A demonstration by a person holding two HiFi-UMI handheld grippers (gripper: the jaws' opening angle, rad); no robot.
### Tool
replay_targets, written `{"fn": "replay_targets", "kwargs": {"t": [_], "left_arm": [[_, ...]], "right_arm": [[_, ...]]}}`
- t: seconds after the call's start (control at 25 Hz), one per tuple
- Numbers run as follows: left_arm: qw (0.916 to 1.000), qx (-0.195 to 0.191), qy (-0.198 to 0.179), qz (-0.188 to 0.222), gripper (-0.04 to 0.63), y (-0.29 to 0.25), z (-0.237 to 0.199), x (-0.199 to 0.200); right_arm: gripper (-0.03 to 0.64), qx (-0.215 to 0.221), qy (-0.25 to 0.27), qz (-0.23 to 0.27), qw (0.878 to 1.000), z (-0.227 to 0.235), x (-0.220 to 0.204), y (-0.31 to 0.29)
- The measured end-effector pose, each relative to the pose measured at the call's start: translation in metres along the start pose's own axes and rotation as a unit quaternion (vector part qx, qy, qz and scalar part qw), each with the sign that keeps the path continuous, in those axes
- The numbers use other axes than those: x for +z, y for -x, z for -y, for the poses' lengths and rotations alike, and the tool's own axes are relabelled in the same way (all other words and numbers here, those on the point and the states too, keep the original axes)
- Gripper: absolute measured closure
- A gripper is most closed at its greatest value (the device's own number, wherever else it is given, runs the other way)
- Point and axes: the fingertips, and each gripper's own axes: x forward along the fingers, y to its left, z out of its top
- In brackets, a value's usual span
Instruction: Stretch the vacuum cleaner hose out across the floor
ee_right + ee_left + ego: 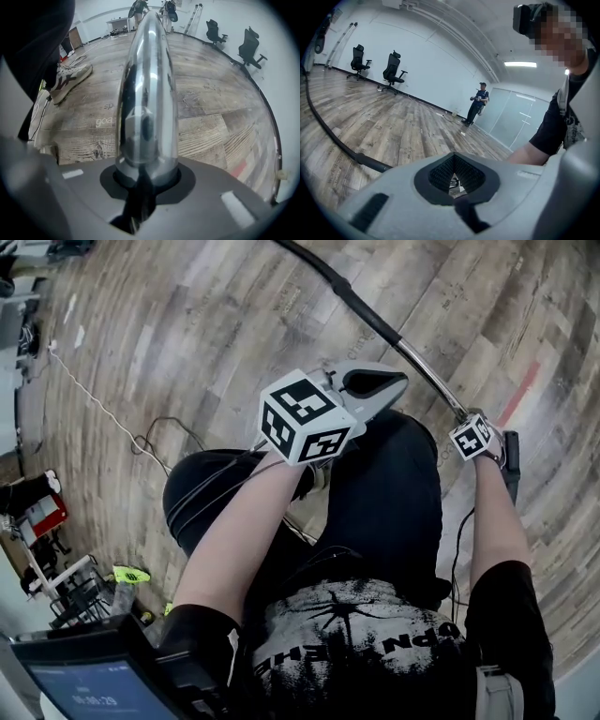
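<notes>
Left gripper [454, 173] shut, empty; right gripper [146, 178] tight around one chrome tube [147, 89].

Floor [234, 315] ahead open — white cable [94, 401] left, hose [349, 296] crossing.

Wood-plank floor [370, 122]; white wall [426, 61]; black office chairs [393, 71] along wall; glass partition [520, 117]; ceiling light [520, 64] lit.
</notes>
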Motion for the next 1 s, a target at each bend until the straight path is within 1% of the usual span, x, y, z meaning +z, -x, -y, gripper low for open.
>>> {"fn": "replay_targets", "kwargs": {"t": [0.16, 0.36, 0.44, 0.6, 0.68, 0.72, 0.8, 0.88, 1.0], "left_arm": [[1.0000, -0.006, 0.002, 0.000, 0.595, -0.003, 0.004, -0.001], [0.9999, -0.012, 0.000, -0.009, 0.594, -0.009, 0.006, -0.009], [0.9998, -0.018, 0.003, -0.009, 0.594, -0.012, 0.007, -0.009], [0.9995, -0.029, -0.002, -0.008, 0.594, -0.014, 0.012, -0.004], [0.9995, -0.033, 0.003, -0.002, 0.594, -0.015, 0.009, -0.001], [0.9994, -0.033, 0.006, 0.002, 0.594, -0.016, 0.006, 0.001], [0.9994, -0.034, 0.008, 0.005, 0.594, -0.015, 0.002, 0.004], [0.9993, -0.036, 0.005, 0.005, 0.595, -0.016, -0.002, 0.007], [0.9992, -0.038, 0.008, 0.013, 0.594, -0.014, -0.009, 0.009]], "right_arm": [[0.522, 0.015, 0.000, -0.013, 1.000, -0.007, -0.002, -0.004], [0.471, 0.004, 0.019, -0.037, 0.999, -0.010, -0.011, -0.003], [0.464, 0.007, 0.025, -0.043, 0.999, -0.014, -0.014, -0.001], [0.436, 0.026, 0.038, -0.047, 0.998, -0.031, -0.017, 0.004], [0.424, 0.034, 0.048, -0.053, 0.997, -0.037, -0.021, 0.006], [0.430, 0.033, 0.047, -0.056, 0.997, -0.038, -0.023, 0.008], [0.499, 0.028, 0.030, -0.056, 0.998, -0.033, -0.024, 0.010], [0.499, 0.029, 0.008, -0.055, 0.998, -0.027, -0.023, 0.011], [0.519, 0.031, -0.007, -0.054, 0.998, -0.023, -0.019, 0.012]]}}
